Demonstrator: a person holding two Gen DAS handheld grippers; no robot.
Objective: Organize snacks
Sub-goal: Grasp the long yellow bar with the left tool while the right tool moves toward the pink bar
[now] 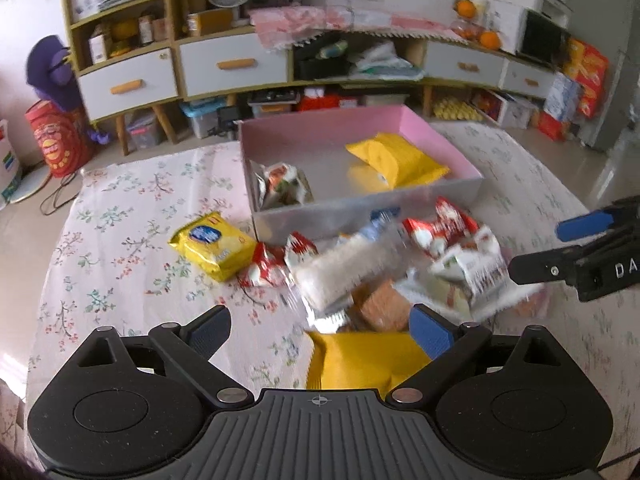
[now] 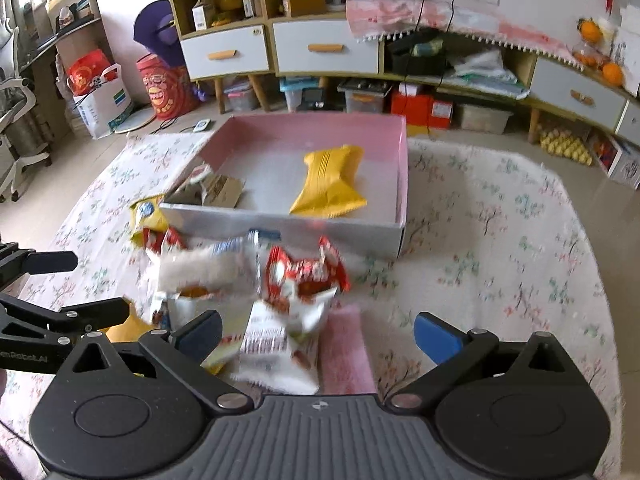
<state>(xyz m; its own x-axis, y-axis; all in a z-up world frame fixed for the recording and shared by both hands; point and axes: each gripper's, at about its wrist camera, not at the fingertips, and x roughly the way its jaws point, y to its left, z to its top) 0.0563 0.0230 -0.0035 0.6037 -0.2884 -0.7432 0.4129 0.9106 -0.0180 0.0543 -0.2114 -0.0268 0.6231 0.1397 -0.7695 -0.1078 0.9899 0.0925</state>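
Both jaws stand wide apart, gripping nothing: the left gripper [image 1: 320, 330] over a yellow packet [image 1: 362, 360] at lower centre, the right gripper [image 2: 318, 338] over a white wrapper [image 2: 276, 354]. Loose snacks, among them a red packet [image 2: 306, 272], lie mid-frame before the pink box [image 2: 401, 168], which holds a yellow pouch [image 2: 330, 184].

floral cloth [image 2: 500, 240] bears pink box [image 2: 402, 184], snack pile [image 2: 280, 280].

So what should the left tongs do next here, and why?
Probably close on the yellow packet and carry it to the box. The left tongs are open with that packet lying between them, and the box already holds a yellow packet and another snack, with room left.
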